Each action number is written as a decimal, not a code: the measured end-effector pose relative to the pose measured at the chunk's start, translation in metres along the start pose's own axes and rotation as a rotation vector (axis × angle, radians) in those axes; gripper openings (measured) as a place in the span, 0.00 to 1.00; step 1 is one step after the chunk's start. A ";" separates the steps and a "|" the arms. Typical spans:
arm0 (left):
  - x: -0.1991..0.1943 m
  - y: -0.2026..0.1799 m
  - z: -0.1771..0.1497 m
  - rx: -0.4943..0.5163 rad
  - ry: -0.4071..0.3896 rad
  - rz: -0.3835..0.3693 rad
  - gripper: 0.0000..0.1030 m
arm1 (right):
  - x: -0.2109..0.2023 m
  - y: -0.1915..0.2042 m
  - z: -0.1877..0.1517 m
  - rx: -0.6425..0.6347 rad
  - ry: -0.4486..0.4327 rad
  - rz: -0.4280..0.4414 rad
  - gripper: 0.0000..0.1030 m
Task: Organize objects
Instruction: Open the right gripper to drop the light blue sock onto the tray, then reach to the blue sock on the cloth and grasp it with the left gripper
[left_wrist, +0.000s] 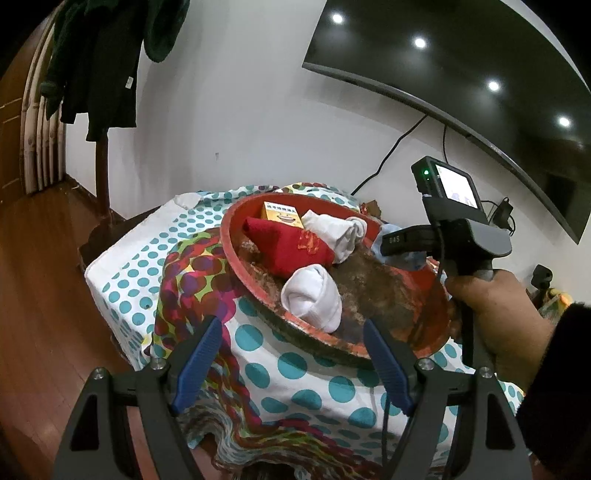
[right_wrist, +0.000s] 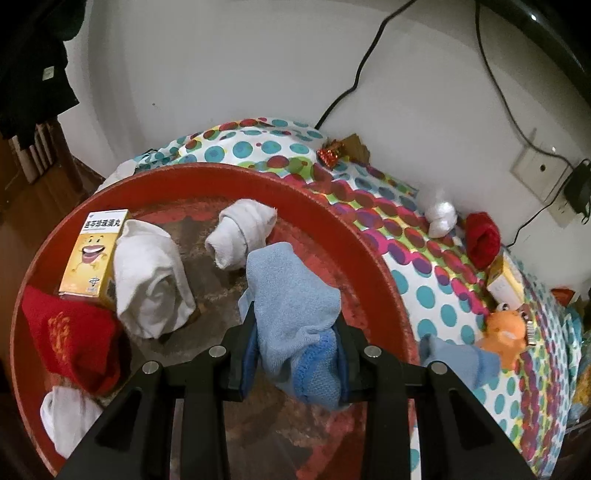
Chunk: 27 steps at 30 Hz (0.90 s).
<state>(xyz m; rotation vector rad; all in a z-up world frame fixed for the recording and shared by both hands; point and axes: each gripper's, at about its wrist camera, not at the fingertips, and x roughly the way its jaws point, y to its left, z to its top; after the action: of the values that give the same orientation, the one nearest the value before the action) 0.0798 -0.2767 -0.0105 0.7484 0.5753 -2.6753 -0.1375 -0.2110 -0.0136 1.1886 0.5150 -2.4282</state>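
A round red basin (right_wrist: 373, 254) (left_wrist: 231, 243) sits on a dotted tablecloth. It holds a yellow box (right_wrist: 92, 254) (left_wrist: 280, 214), a red sock (right_wrist: 74, 336) (left_wrist: 291, 243) and white rolled socks (right_wrist: 151, 277) (right_wrist: 240, 232) (left_wrist: 314, 299). My right gripper (right_wrist: 297, 332) is shut on a light blue sock (right_wrist: 291, 295) and holds it over the basin. My left gripper (left_wrist: 291, 362) is open and empty in front of the basin's near rim. The right gripper body (left_wrist: 443, 229) shows in the left wrist view over the basin.
On the cloth (right_wrist: 424, 295) right of the basin lie another blue sock (right_wrist: 461, 354), an orange plush toy (right_wrist: 506, 332), a red sock (right_wrist: 480, 236), a white sock (right_wrist: 439, 214), a yellow box (right_wrist: 506, 280) and a small red gift ornament (right_wrist: 330, 155). Wall, cables and a TV (left_wrist: 480, 74) stand behind.
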 end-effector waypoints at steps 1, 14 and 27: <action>0.001 0.000 0.000 -0.004 0.002 -0.001 0.78 | 0.003 0.000 0.000 0.000 0.005 0.002 0.31; -0.011 -0.002 0.003 0.005 -0.068 -0.031 0.78 | -0.049 -0.023 -0.002 0.057 -0.186 -0.008 0.80; -0.046 -0.049 -0.011 0.221 -0.226 -0.147 0.78 | -0.072 -0.274 -0.129 0.456 -0.131 -0.385 0.99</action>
<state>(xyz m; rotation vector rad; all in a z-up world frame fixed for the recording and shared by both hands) 0.1029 -0.2213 0.0203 0.4622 0.2901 -2.9406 -0.1457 0.0989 0.0123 1.1678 0.1591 -3.0466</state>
